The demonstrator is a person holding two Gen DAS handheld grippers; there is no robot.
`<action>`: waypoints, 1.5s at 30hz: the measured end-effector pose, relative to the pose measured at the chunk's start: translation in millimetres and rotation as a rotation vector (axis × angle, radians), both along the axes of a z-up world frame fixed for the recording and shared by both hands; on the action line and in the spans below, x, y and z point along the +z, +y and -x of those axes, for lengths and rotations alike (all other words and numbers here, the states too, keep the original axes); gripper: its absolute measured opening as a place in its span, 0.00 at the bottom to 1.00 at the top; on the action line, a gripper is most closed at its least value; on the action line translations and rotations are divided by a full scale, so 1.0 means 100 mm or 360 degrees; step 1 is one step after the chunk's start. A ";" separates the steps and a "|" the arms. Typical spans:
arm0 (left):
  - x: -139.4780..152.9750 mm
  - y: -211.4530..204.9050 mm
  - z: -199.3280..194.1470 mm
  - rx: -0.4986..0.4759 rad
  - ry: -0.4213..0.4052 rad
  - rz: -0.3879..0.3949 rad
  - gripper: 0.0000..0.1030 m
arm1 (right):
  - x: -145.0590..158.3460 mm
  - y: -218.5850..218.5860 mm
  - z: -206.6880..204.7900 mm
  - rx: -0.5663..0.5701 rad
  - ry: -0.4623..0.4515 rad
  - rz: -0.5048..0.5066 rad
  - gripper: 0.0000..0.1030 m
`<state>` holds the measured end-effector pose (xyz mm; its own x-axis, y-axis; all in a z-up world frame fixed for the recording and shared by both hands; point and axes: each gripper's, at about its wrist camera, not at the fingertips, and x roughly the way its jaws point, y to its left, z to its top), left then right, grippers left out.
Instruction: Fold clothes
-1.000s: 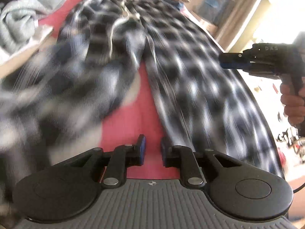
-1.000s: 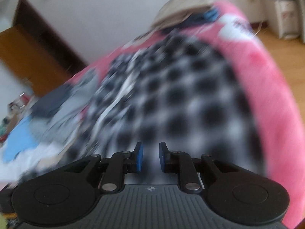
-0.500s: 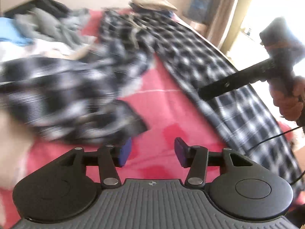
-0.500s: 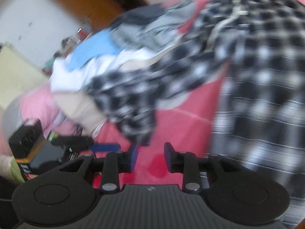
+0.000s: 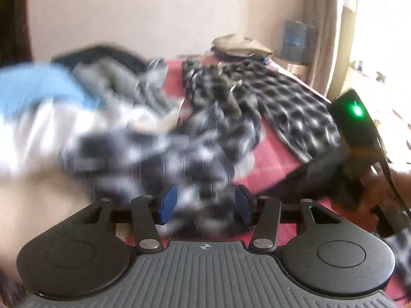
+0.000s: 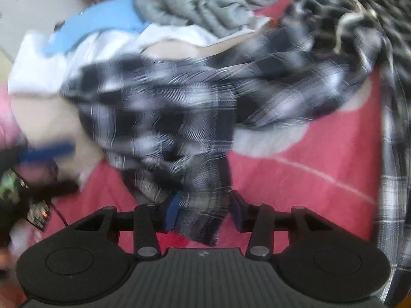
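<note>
Black-and-white plaid trousers (image 5: 290, 102) lie on a red bed cover (image 5: 269, 156). One leg is stretched flat at the right; the other leg (image 6: 179, 118) is crumpled toward the near left. My left gripper (image 5: 204, 204) is open, with the crumpled leg's end between its blue pads. My right gripper (image 6: 204, 211) is open too, with the same leg's hem lying between its fingers. The right gripper's body (image 5: 357, 128) with a green light shows at the right of the left wrist view. The left gripper (image 6: 46, 151) shows blurred at the left of the right wrist view.
A heap of other clothes lies left of the trousers: a grey garment (image 6: 213, 5), a light blue one (image 6: 102, 23) and white ones (image 6: 51, 61). A folded beige pile (image 5: 239, 45) sits at the bed's far end. A wall and curtains stand behind.
Both grippers have swung left and down onto the crumpled trouser leg. Both sets of fingers have opened wider, and plaid cloth now lies between them.
</note>
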<state>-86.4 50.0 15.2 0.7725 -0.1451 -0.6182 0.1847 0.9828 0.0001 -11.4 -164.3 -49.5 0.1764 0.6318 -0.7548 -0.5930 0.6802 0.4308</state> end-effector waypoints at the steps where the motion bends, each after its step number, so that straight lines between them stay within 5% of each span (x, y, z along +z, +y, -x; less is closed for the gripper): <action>1: 0.02 -0.01 -0.06 -0.0023 -0.0031 -0.0025 0.48 | 0.02 -0.01 0.04 0.0002 -0.0004 0.0000 0.25; 2: 0.01 -0.01 -0.11 -0.0031 -0.0045 -0.0035 0.48 | 0.05 -0.02 0.08 0.0004 -0.0009 0.0000 0.05; 6: -0.04 0.04 -0.29 0.0006 0.0001 0.0000 0.48 | 0.14 -0.05 0.23 0.0012 -0.0027 0.0000 0.04; 10: -0.03 0.19 -0.20 0.0036 0.0071 0.0162 0.48 | 0.37 -0.19 0.46 0.0075 -0.0033 -0.0084 0.04; 16: -0.03 0.22 0.00 -0.0059 0.0182 0.0262 0.48 | 0.74 -0.43 1.05 0.0487 0.0070 -0.0314 0.04; 19: -0.12 0.22 0.14 -0.0081 0.0310 0.0327 0.48 | 0.73 -0.52 1.39 0.0701 0.0285 -0.0387 0.03; 24: -0.31 0.11 0.36 -0.0126 0.0446 0.0294 0.48 | 0.53 -0.61 1.89 0.0918 0.0478 -0.0234 0.04; 29: -0.38 0.00 0.48 -0.0168 0.0506 0.0299 0.48 | 0.26 -0.55 2.18 0.1010 0.0401 0.0067 0.05; 34: -0.31 -0.11 0.53 -0.0258 0.0484 0.0299 0.48 | 0.25 -0.61 2.21 0.0925 0.0416 0.0092 0.18; 40: -0.38 -0.12 0.60 -0.0284 0.0624 0.0425 0.48 | 0.46 -1.06 1.50 0.0185 0.0197 -0.0045 0.44; 45: -0.47 -0.11 0.72 -0.0260 0.0736 0.0498 0.48 | 0.11 -1.15 1.07 -0.0141 0.0178 0.0099 0.46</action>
<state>-158.7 39.0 -31.6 0.3847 -0.4698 -0.7945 0.2458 0.8818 -0.4024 -118.9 -279.2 -38.9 0.1421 0.5692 -0.8098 -0.4804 0.7550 0.4464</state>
